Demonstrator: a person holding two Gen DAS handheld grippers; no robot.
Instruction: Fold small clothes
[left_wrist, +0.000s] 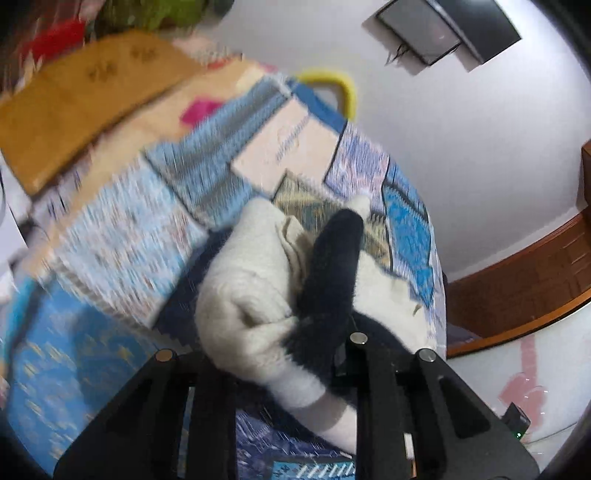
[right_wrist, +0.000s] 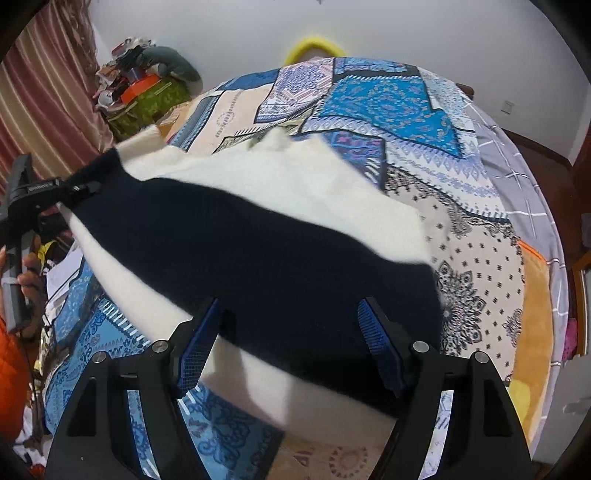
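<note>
The fuzzy cream-and-navy knitted garment (right_wrist: 258, 236) hangs over the patchwork-quilted bed (right_wrist: 461, 206), its navy band running left to right. The left tool (right_wrist: 79, 190) pinches the far-left end; the right tool (right_wrist: 284, 341) gapes wide beneath it.

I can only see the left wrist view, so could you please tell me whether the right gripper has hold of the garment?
Observer: No. The right gripper is open, its fingers spread wide on either side of the garment's navy band.
Operator: Thank you. Is the cloth bunched up over there as well?
Observer: No. In the right wrist view it lies spread fairly flat across the patchwork bedspread, with cream on both sides of the band.
Operator: And does my left gripper look secure from that side?
Observer: The left gripper is pinching the far end of the navy band.
</note>
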